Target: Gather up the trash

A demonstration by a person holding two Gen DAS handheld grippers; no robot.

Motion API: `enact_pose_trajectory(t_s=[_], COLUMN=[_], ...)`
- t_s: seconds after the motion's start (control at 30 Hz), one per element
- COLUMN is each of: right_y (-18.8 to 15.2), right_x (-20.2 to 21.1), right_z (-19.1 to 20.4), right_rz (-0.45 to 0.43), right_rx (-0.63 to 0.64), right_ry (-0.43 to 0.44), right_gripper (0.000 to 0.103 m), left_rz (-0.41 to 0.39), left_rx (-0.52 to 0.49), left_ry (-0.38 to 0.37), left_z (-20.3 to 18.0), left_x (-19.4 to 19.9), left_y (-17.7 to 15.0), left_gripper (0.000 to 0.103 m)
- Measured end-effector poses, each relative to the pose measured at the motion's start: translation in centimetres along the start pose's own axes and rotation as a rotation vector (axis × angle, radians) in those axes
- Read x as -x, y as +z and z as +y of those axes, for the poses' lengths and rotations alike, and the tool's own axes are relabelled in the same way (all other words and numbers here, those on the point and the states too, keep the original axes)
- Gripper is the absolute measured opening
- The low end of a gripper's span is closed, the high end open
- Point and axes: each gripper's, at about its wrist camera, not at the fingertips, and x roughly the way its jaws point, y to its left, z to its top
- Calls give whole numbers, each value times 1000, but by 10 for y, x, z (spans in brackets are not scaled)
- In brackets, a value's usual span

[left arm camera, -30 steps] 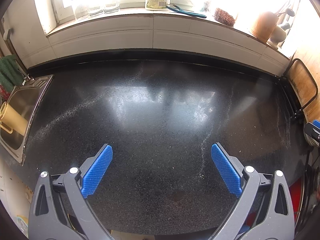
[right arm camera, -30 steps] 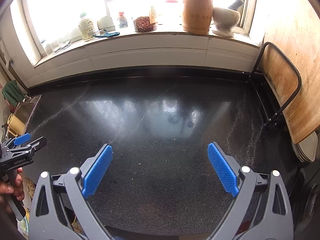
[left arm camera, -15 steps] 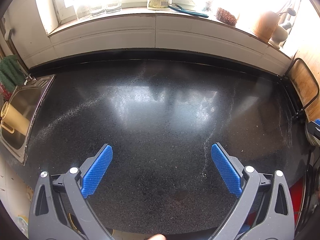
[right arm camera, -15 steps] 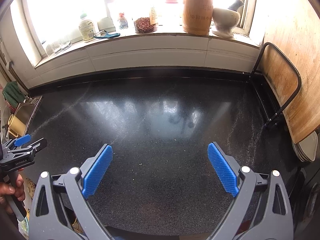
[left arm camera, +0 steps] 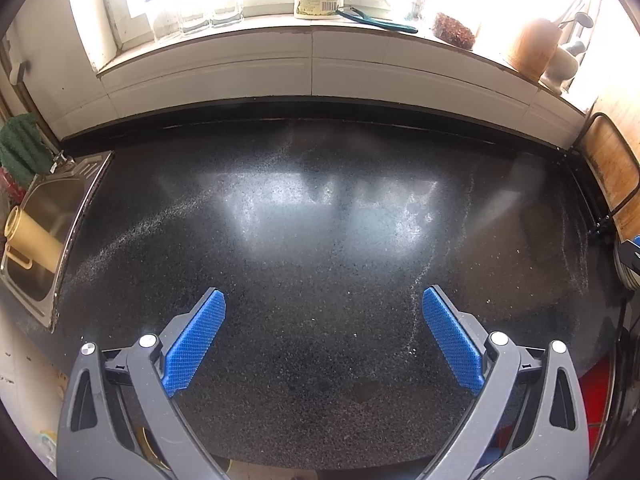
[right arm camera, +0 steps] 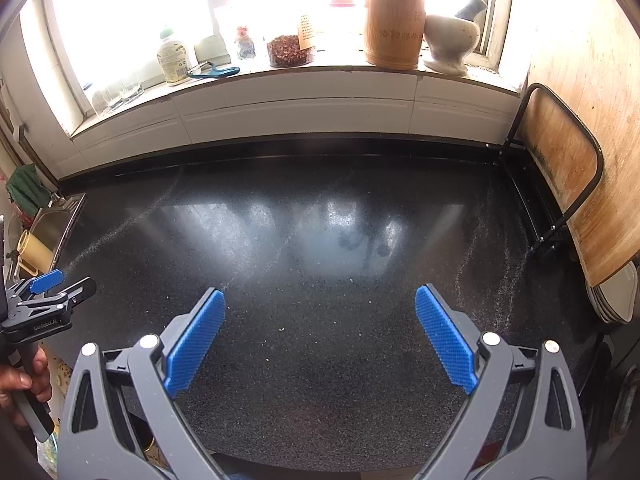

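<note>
Countertop [left arm camera: 320,264] of black speckled stone, seen from both wrist cameras, with pale streaks of fine grit running across it. Left gripper [left arm camera: 324,312]: jaws spread wide, blue pads [left arm camera: 196,340] holding nothing, poised over the near part of the counter. Right gripper [right arm camera: 320,312]: jaws likewise spread wide and holding nothing. In the right wrist view the left gripper appears at the far left edge, gripped by a hand [right arm camera: 22,380]. No distinct piece of trash can be made out; only a few pale crumbs [right arm camera: 282,329] lie on the stone between the right gripper's pads, apart from both, and whether these are the trash cannot be told. Sink [left arm camera: 44,232] at the left end holds a tan mug [left arm camera: 32,240]. Windowsill at the rear carries a plastic bottle [right arm camera: 174,60], a teal-handled peeler [right arm camera: 216,71], a wooden utensil holder [right arm camera: 394,26] and a mortar with pestle [right arm camera: 452,40]. Wooden board [right arm camera: 560,160] stands in a black wire rack at the right.
</note>
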Motion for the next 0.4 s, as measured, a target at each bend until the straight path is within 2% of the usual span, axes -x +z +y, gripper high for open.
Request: enact_pose_trajectory(t_s=[0.4], right_y=[1], right_x=[-15], right_z=[-9], right_rz=[14], right_rx=[0], right_ry=[9], right_gripper=[93], left_rz=[4], left_rx=[-3], left_ry=[-11], left_z=[1], left_x=[-17], left_y=[3], left_gripper=[96])
